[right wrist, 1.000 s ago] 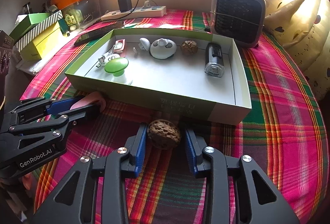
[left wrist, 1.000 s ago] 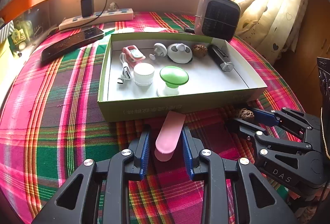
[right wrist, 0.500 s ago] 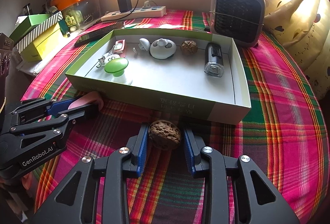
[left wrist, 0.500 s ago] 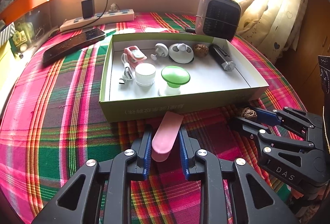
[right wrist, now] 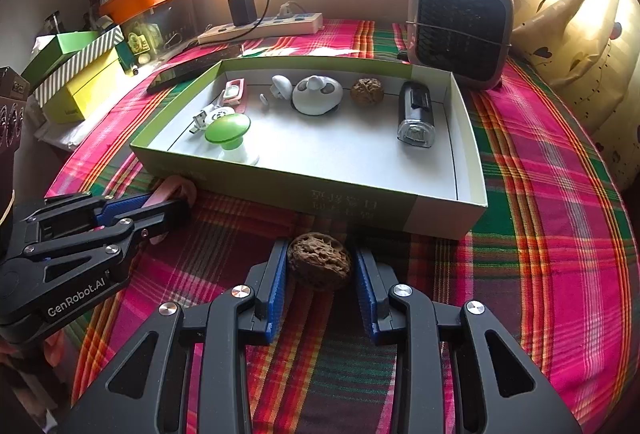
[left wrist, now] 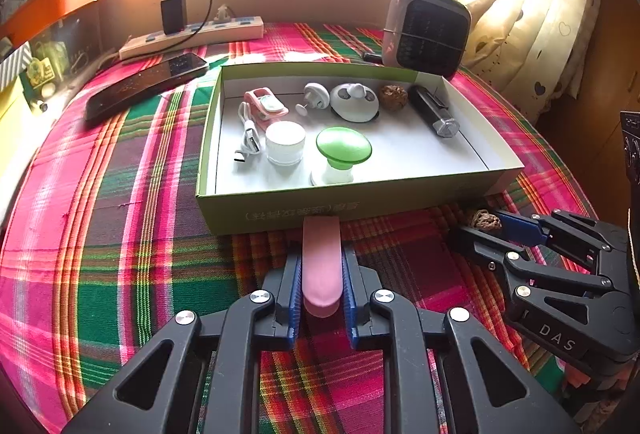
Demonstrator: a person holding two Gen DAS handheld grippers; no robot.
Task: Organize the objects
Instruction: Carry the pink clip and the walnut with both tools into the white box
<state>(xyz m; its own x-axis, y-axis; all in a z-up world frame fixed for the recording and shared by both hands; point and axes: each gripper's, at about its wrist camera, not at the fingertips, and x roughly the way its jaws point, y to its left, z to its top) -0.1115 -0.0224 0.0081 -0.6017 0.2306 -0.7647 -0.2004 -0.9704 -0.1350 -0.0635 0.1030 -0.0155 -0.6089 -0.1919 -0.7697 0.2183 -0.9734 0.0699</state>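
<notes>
A green-sided box (left wrist: pixel 280 206) with a white floor stands on the plaid cloth and holds several small items, among them a green-capped lamp (left wrist: pixel 342 150), a white jar (left wrist: pixel 285 142), a walnut (left wrist: pixel 394 97) and a black torch (left wrist: pixel 434 110). My left gripper (left wrist: pixel 321 266) is shut on a flat pink case (left wrist: pixel 321 266) just in front of the box's near wall. My right gripper (right wrist: pixel 320 266) has its jaws against a walnut (right wrist: pixel 318 260) on the cloth, before the box (right wrist: pixel 360 194). The left gripper with the pink case (right wrist: pixel 172 190) also shows in the right wrist view.
A small grey heater (left wrist: pixel 426 30) stands behind the box at right. A power strip (left wrist: pixel 192 38) with a charger and a black phone (left wrist: pixel 144 84) lie at the back left. Green and yellow boxes (right wrist: pixel 80 74) stand at the far left. A curtain (left wrist: pixel 532 14) hangs at right.
My left gripper has closed onto the pink case, which has turned straight between the jaws. My right gripper has narrowed around the walnut.
</notes>
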